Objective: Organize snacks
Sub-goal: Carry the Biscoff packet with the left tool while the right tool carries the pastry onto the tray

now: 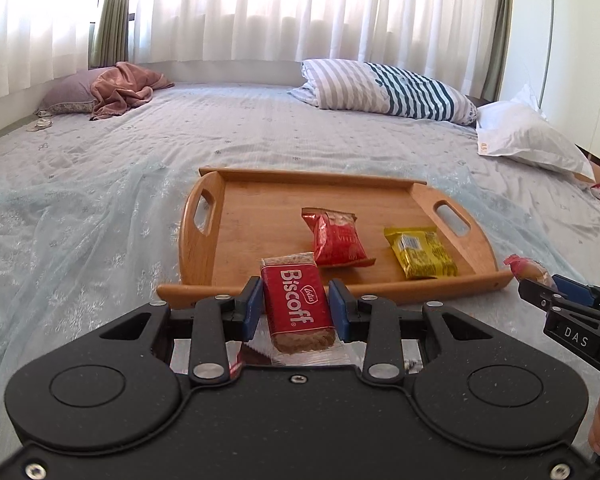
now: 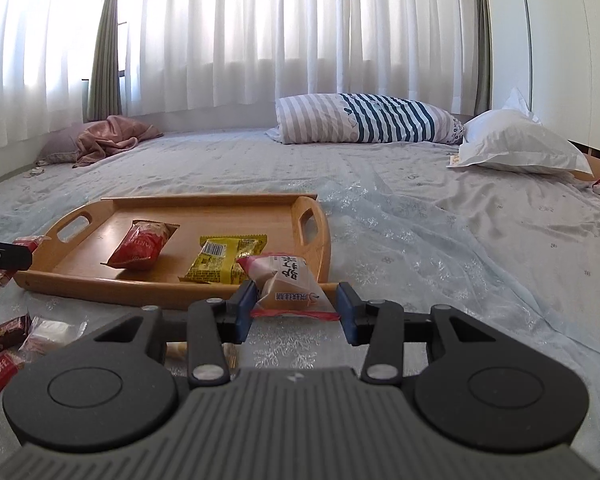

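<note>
Left claw [image 1: 296,304]: closed on a Biscoff packet [image 1: 296,300], long axis pointing ahead toward the wooden tray [image 1: 204,288], whose near rail is seen just beyond the packet. On the tray, a red packet [image 1: 336,238] and a yellow packet [image 1: 420,252] are laid side by side. Right claw [image 2: 296,304]: closed on a bun packet [image 2: 288,280], held at the tray's right near corner; more snacks [image 2: 4,356] are left on the bed [image 2: 460,240].
</note>
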### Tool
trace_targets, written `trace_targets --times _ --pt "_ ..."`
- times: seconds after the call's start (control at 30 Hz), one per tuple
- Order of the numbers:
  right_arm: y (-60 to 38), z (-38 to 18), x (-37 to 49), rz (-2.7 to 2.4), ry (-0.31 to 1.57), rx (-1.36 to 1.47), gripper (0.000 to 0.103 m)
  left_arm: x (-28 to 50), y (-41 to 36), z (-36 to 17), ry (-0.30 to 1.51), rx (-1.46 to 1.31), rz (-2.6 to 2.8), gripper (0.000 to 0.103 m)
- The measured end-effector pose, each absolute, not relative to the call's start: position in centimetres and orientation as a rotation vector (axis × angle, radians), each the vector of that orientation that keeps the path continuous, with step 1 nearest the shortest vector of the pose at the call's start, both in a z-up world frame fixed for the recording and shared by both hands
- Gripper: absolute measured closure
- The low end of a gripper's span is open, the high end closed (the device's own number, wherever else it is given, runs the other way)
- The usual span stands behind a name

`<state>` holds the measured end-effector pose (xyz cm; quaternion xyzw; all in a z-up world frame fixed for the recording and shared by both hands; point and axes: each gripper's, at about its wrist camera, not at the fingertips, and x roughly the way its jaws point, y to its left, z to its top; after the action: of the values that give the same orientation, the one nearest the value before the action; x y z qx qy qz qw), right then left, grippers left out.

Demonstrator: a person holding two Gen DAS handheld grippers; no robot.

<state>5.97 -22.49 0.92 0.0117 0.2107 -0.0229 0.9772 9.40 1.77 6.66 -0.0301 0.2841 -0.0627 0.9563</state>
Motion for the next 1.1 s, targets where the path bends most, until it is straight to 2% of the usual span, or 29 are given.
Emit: trace_targets --times 0.73,1.1 --pt "-21.8 -0.8 15.7 -0.097 0.530 0.006 0.055 19.9 2.1 4.3 0.636 -0.142 -0.087 0.069" --pt "-21.4 -1.2 16.8 -0.080 0.542 0.008 0.055 22.4 1.4 2.3 0.679 -0.104 -0.058 0.069"
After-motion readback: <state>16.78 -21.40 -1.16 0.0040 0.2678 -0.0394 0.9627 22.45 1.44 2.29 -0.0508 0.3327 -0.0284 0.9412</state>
